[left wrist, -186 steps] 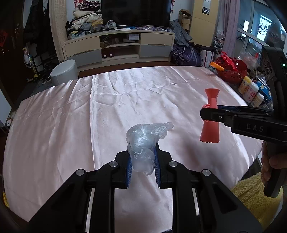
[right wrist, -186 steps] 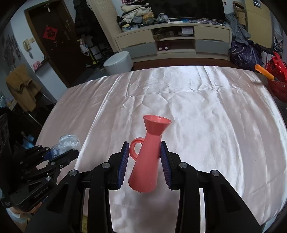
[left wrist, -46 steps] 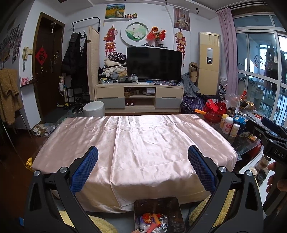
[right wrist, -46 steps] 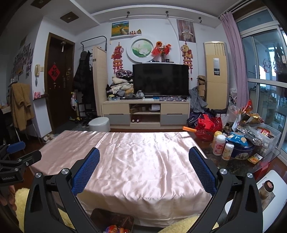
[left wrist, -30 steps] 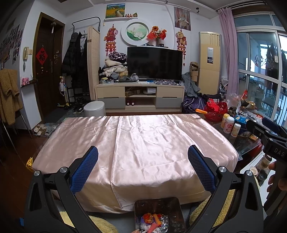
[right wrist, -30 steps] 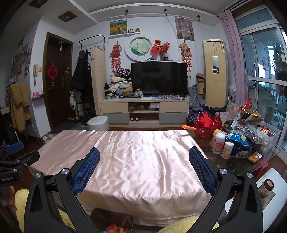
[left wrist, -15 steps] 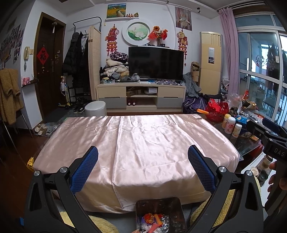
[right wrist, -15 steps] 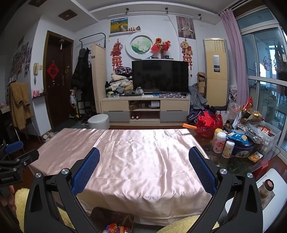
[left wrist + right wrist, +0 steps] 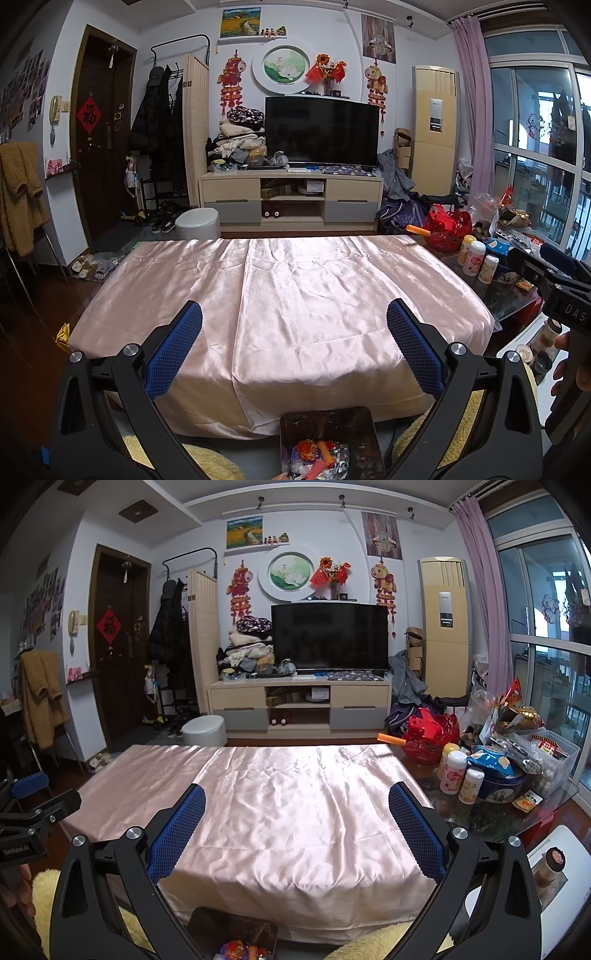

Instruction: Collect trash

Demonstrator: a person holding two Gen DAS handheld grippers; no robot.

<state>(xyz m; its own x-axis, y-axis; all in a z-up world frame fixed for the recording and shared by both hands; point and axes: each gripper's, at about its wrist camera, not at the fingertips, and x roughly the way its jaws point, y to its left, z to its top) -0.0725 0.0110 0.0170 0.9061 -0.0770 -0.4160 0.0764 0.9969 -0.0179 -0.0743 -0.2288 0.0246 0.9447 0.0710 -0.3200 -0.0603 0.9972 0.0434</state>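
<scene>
A dark square bin (image 9: pixel 328 432) stands on the floor below the table's near edge, with colourful trash in its bottom (image 9: pixel 317 456); it also shows in the right wrist view (image 9: pixel 229 934). My left gripper (image 9: pixel 294 345) is wide open and empty, held back from the table above the bin. My right gripper (image 9: pixel 297 825) is wide open and empty too. The table under the pink satin cloth (image 9: pixel 295 295) is bare in both views (image 9: pixel 295 805). The right gripper's body shows at the left view's right edge (image 9: pixel 554 295).
Bottles (image 9: pixel 456 775), a blue tin (image 9: pixel 498 779) and snack bags crowd a glass side table at the right. A red basket (image 9: pixel 424 734) sits behind them. A TV stand (image 9: pixel 299 709) and a white stool (image 9: pixel 205 731) are beyond the table. Yellow fluffy fabric (image 9: pixel 373 945) lies by the bin.
Earlier my left gripper held a crumpled plastic bag and my right a red plastic pitcher over the table. Both are now open and empty, pulled back. Over the last second almost nothing moved.
</scene>
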